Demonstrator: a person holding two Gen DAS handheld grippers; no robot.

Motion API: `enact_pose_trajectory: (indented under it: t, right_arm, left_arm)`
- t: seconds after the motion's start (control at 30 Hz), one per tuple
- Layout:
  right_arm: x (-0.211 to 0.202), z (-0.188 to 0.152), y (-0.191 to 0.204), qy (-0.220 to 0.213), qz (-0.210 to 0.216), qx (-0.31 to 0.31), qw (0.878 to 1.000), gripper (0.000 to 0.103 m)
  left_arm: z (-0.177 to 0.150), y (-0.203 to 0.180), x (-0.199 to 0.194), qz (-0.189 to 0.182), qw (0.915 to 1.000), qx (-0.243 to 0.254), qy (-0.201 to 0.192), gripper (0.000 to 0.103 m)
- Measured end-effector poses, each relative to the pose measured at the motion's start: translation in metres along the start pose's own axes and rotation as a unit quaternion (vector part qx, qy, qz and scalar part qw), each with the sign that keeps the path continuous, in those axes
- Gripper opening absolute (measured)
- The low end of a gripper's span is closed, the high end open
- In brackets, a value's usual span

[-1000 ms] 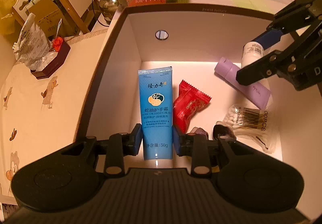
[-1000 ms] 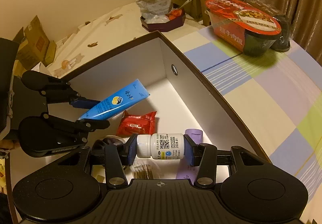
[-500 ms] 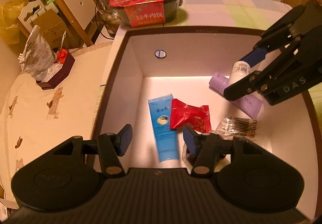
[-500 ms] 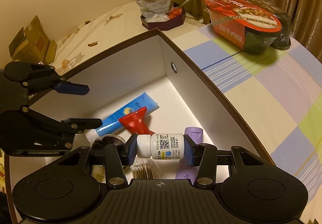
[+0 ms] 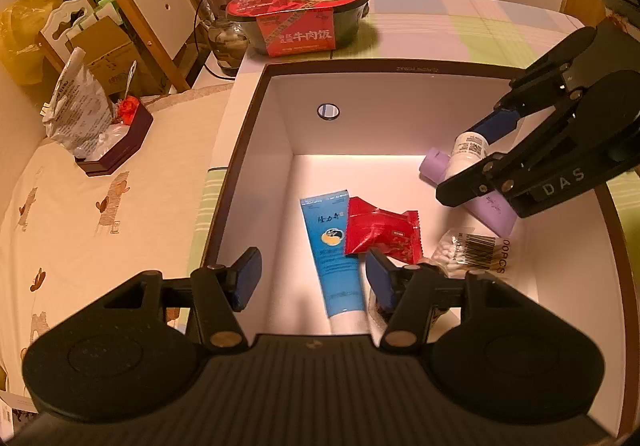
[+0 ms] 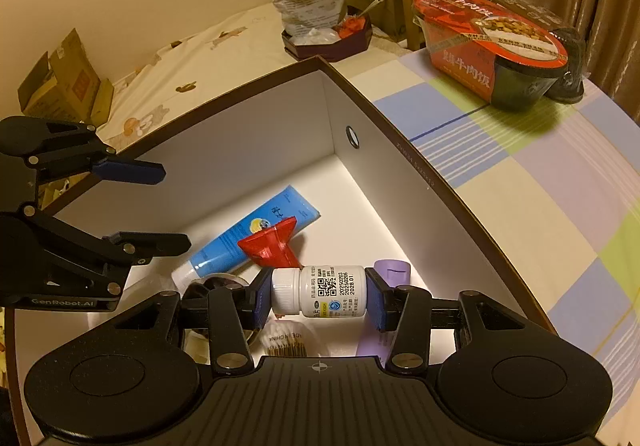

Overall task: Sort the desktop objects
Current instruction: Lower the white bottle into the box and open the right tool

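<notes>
— Hand-held gripper on the left: what is it doing?
— It hangs over the near end of the white box, fingers spread wide, gripping nothing. The blue tube lies flat on the box floor, below the gap between them.
— And the right hand-held gripper?
— Pinching a white pill bottle sideways, cap against one pad, base against the other, held above the box's right side.
— What else is in the box, biggest first?
— The blue tube, then a purple tube by the right wall beneath the bottle, a red snack packet touching the blue tube's right edge, and a bag of cotton swabs just right of the packet.
— Outside the box?
— A red-lidded meal bowl stands on the checked surface beyond the box's far wall.
</notes>
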State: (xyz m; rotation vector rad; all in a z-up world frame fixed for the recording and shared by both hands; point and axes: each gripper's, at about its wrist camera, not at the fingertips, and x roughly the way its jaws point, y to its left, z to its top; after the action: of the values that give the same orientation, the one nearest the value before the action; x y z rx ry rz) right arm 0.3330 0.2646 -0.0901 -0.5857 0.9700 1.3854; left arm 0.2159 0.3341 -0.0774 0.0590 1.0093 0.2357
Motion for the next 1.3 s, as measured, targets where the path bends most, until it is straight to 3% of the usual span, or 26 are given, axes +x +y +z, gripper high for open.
enact_pose_trajectory:
  t: [0.37, 0.4, 0.43, 0.47, 0.8, 0.97, 1.3]
  right_arm:
    - [0.002, 0.000, 0.002, -0.013, -0.019, -0.015, 1.000, 0.046]
    - [0.002, 0.000, 0.002, -0.013, -0.018, -0.016, 1.000, 0.052]
    - [0.001, 0.000, 0.002, -0.016, -0.021, -0.016, 1.000, 0.071]
    - [-0.001, -0.001, 0.003, -0.026, -0.027, -0.018, 0.999, 0.080]
    - [-0.011, -0.006, 0.004, -0.033, -0.029, -0.011, 0.999, 0.080]
    - [-0.017, -0.013, 0.006, -0.028, -0.030, -0.006, 0.999, 0.080]
    - [-0.042, -0.031, 0.021, -0.040, -0.034, -0.001, 0.999, 0.080]
  left_arm:
    - [0.002, 0.004, -0.004, 0.004, 1.0000, -0.003, -0.005, 0.064]
    - [0.002, 0.004, -0.004, 0.005, 1.0000, -0.003, -0.006, 0.065]
    - [0.002, 0.003, -0.005, 0.006, 1.0000, -0.003, -0.006, 0.066]
    - [0.002, 0.004, -0.005, 0.006, 1.0000, -0.003, -0.006, 0.068]
    - [0.002, 0.005, -0.008, 0.012, 0.9999, -0.005, -0.005, 0.071]
    - [0.002, 0.001, -0.010, 0.012, 0.9999, -0.001, -0.003, 0.080]
    - [0.004, -0.008, -0.023, 0.015, 0.9998, 0.006, -0.013, 0.083]
